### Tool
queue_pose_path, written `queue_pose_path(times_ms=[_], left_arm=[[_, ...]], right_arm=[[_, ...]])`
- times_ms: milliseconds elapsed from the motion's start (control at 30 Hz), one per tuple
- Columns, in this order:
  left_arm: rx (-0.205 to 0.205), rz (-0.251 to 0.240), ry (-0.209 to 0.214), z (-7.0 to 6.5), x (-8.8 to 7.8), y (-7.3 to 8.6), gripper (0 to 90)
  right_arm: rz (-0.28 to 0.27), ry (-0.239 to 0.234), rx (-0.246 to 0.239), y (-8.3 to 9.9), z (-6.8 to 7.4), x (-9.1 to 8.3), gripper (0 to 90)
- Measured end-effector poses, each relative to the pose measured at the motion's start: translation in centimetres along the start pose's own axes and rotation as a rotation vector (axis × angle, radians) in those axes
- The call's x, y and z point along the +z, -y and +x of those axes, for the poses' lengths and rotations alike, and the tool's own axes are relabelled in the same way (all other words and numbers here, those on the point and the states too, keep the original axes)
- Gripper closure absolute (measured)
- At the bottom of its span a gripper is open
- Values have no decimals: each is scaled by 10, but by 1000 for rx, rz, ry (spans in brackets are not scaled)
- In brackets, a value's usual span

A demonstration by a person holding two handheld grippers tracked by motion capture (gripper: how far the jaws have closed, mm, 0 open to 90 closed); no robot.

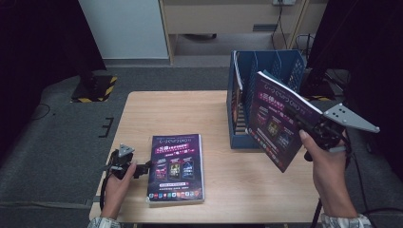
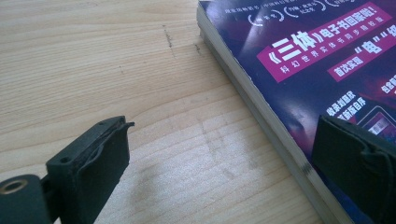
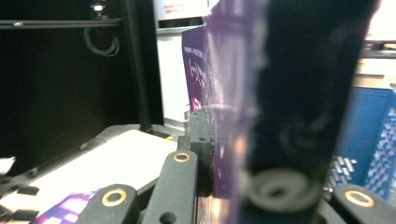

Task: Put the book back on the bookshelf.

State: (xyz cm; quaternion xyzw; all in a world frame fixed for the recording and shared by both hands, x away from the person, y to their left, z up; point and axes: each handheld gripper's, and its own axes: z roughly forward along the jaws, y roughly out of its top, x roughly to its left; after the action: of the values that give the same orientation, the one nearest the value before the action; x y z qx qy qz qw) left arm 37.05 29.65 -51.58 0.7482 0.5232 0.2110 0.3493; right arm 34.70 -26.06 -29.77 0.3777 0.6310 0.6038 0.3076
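Observation:
A purple-covered book [image 1: 278, 119] hangs tilted in the air in front of the blue file rack [image 1: 237, 114], with my right gripper [image 1: 304, 124] shut on its right edge. In the right gripper view the book [image 3: 224, 112] stands upright, pinched between the two black jaws. More purple books [image 1: 176, 167] lie flat in a short stack on the wooden table [image 1: 166, 114]. My left gripper [image 1: 145, 166] rests on the table at the stack's left edge, open. In the left gripper view one jaw sits over the bare wood and the other over the top cover [image 2: 322, 70].
The blue file rack holds at least one book upright in its left slot [image 1: 236, 102]. Grey floor surrounds the table, with a black-and-yellow stand base [image 1: 92, 89] at the back left and dark curtains on both sides.

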Motion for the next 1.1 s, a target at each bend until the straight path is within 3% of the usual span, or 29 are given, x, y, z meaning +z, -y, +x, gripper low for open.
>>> queue_pose_path(times_ms=[133, 300, 767, 900, 1100], left_arm=[[-1, -2, -5, 1, 0, 0, 34], [-2, -3, -9, 1, -1, 0, 35], [-3, -5, -17, 3, -2, 0, 37], [-2, -4, -18, 3, -3, 0, 37], [-4, -5, -14, 2, -3, 1, 37]], right_arm=[[-6, 47, 9, -7, -7, 6, 840], [15, 107, -16, -13, -14, 22, 839], [46, 239, -10, -9, -37, 70, 840], [44, 300, -18, -10, -39, 84, 839], [32, 299, -20, -6, -45, 102, 840]])
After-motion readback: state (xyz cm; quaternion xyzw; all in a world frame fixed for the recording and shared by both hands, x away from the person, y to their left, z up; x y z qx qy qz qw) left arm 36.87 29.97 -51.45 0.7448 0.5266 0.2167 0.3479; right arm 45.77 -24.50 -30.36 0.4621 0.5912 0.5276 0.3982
